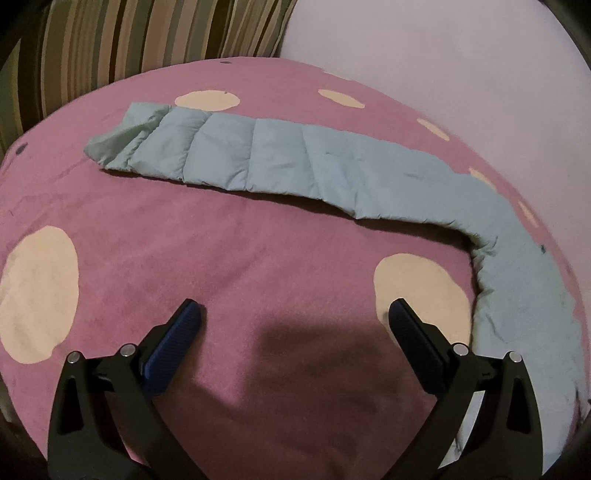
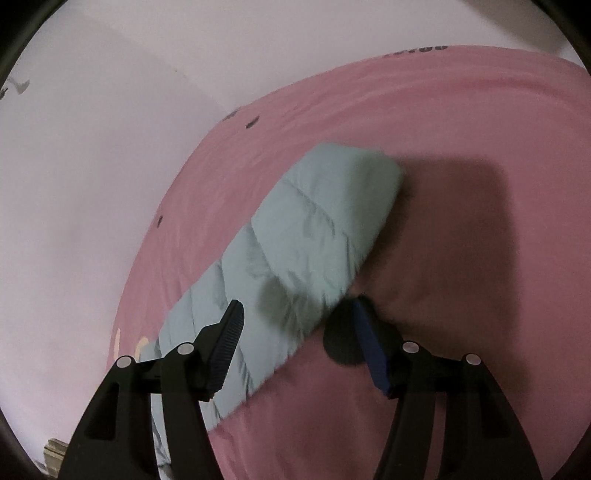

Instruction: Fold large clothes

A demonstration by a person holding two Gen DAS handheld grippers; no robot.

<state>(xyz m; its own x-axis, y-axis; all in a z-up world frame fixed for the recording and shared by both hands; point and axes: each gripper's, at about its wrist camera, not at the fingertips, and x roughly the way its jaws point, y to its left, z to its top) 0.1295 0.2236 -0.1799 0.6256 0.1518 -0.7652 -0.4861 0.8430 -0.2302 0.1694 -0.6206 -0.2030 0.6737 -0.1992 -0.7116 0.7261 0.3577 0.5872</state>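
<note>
Grippers first: left gripper (image 1: 293, 312) gapes over bare pink blanket (image 1: 221, 240) with cream dots; right gripper (image 2: 295, 314) is open too, straddling the quilted pale-blue garment (image 2: 295, 236), apparently untouched (blurry). It's folded long, near the wall (image 1: 443, 55); striped cushion (image 1: 147, 33) behind.

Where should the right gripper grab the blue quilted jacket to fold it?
Probably at the long edge of the jacket nearest the right gripper, coming from above and that side. The strip lies flat on the pink blanket and its puffy edge stands slightly proud, so the open jaws can straddle it. The rounded far end is farther off.
</note>
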